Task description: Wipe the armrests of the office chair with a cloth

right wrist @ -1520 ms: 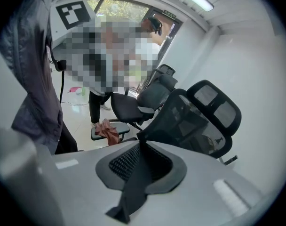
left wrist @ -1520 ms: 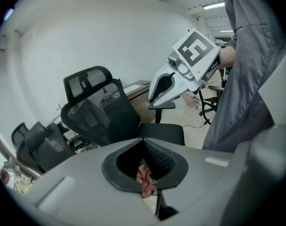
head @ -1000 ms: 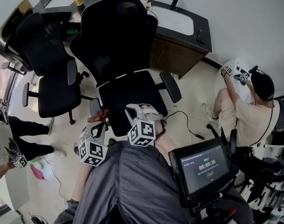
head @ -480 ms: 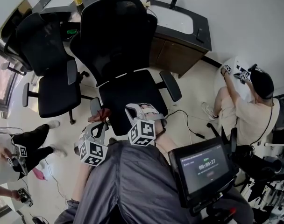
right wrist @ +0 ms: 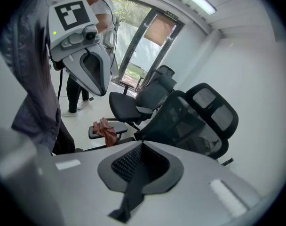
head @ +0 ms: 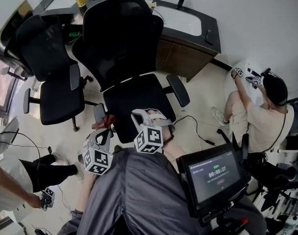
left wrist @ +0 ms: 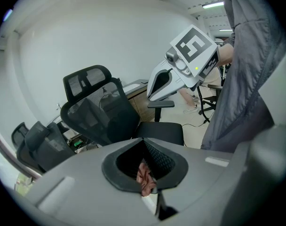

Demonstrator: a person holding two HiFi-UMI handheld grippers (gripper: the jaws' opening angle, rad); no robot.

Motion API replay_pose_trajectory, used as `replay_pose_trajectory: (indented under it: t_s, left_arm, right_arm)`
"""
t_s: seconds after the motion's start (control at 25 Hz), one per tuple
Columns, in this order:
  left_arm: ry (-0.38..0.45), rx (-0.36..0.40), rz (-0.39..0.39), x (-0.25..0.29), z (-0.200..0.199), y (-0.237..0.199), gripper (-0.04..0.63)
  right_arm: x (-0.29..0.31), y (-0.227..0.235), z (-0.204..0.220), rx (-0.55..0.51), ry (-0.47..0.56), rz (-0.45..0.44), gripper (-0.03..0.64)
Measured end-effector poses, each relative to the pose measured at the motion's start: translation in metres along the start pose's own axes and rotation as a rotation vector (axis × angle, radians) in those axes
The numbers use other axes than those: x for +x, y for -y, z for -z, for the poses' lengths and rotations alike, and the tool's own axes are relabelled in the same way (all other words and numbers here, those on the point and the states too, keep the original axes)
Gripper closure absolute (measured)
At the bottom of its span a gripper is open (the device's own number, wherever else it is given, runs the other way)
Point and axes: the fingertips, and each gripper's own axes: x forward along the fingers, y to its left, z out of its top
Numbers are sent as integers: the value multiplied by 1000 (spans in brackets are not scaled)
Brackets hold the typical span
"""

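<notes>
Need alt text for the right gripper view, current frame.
The right gripper sits at bottom centre, jaws shut on nothing, aimed at a black office chair whose armrest has a reddish cloth draped over it. The left gripper looms at upper left, above the cloth; a person stands behind it by a glass door.

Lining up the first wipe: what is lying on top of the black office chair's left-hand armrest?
A crumpled reddish-pink cloth lies on the black padded armrest, draping over its edge. The pad surface beneath it is covered.
</notes>
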Motion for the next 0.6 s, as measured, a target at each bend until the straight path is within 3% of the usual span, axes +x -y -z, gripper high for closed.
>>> replay_pose_trajectory:
  t_s: [0.6]
  left_arm:
    - [0,-6,-8,2,1,2,578]
  right_arm:
    - [0,1,5,-27,-14,7,615]
